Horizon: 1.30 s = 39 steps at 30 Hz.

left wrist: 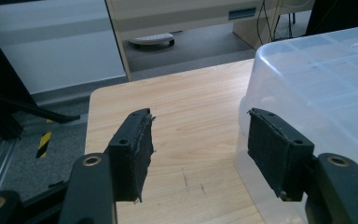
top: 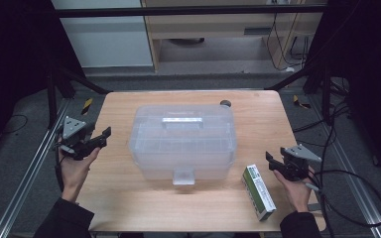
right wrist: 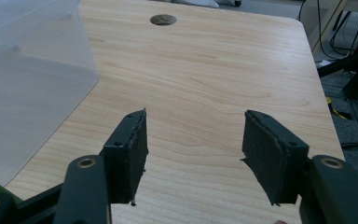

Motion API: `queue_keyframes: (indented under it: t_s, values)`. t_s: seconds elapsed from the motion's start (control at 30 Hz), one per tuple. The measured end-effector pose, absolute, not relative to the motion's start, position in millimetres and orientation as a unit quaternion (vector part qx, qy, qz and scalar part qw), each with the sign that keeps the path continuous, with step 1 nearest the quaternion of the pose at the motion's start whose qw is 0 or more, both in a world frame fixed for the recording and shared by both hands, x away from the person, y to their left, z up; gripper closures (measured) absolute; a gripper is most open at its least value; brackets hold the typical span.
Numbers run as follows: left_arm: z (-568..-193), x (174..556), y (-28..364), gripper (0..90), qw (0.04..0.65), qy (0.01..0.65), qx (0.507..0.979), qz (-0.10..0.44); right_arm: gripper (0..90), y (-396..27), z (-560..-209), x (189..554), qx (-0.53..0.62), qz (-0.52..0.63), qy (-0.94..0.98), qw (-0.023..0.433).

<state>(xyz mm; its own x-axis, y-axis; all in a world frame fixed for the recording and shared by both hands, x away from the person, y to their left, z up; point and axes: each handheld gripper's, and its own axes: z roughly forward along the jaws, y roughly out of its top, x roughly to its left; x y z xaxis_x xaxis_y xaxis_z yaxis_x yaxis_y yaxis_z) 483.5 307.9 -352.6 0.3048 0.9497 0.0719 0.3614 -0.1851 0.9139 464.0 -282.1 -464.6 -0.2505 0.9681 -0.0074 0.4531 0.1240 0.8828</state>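
Note:
A clear plastic storage box point(top: 182, 141) with a closed lid and a top handle stands in the middle of the wooden table point(top: 258, 119). A green and white carton point(top: 259, 192) lies flat near the front right, just beside the box's right front corner. My left gripper point(top: 99, 139) hovers off the box's left side, open and holding nothing. In the left gripper view its jaws point(left wrist: 198, 135) frame bare wood, with the box wall point(left wrist: 321, 79) by the right jaw. My right gripper point(top: 273, 162) sits just right of the carton, open, with bare table between its jaws point(right wrist: 193, 135).
A round cable hole point(top: 224, 103) sits at the table's far edge behind the box. Black frame struts run along both sides of the table. Cables point(top: 347, 173) trail over the floor at the right. A cabinet stands beyond the far edge.

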Motion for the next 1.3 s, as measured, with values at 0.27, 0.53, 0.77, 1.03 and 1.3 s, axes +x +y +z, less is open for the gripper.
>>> queue_keyframes:
  t_s: [0.27, 0.53, 0.77, 1.03, 1.3]
  values:
    - [-335, 483, 298, 39.4, 0.42, 0.448, 0.705, 0.354, 38.6, -282, -466, 464, 0.519, 0.403, 0.682, 0.322]
    - [-318, 484, 288, 38.8, 0.415, 0.426, 0.719, 0.36, 35.9, -283, -468, 466, 0.513, 0.4, 0.683, 0.332]
    - [-306, 485, 273, 38.6, 0.406, 0.401, 0.736, 0.364, 38.3, -284, -469, 466, 0.514, 0.407, 0.681, 0.327]
    - [-293, 487, 257, 38.0, 0.399, 0.367, 0.753, 0.374, 42.0, -285, -470, 468, 0.521, 0.401, 0.683, 0.318]
    - [-285, 489, 244, 37.9, 0.39, 0.351, 0.767, 0.37, 42.8, -284, -469, 468, 0.512, 0.398, 0.691, 0.319]
